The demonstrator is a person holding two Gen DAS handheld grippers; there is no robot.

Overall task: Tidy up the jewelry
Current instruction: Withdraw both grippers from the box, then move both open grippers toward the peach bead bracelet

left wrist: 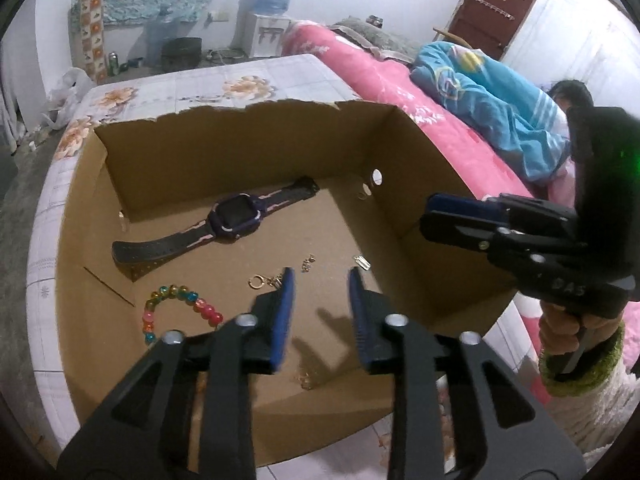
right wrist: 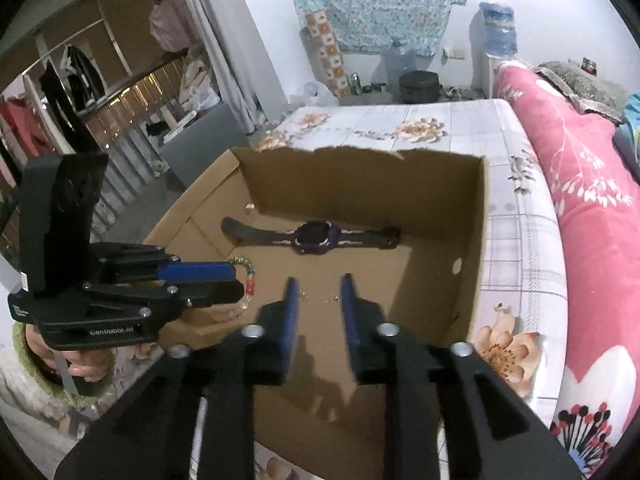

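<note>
We see the watch (left wrist: 236, 220) lying flat in the box (left wrist: 420, 184), its strap running across. Both tongs, left (left wrist: 322, 280) and right (right wrist: 319, 290), are spread and hold nothing.

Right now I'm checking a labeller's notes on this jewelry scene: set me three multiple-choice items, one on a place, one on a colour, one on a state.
1. Where does the watch lie?
A. on the pink blanket
B. on the floor of the cardboard box
C. on the bedsheet beside the box

2. What colour is the bead bracelet?
A. all black
B. all white
C. many colours

3. How does the left tool stand?
A. jaws apart, empty
B. clamped on the watch
C. clamped on the bracelet

Answers: 1 B, the watch lies flat inside the box near its far wall; 2 C, red, pink, blue and yellow-green beads show; 3 A, only bare cardboard shows between its blue pads.
</note>
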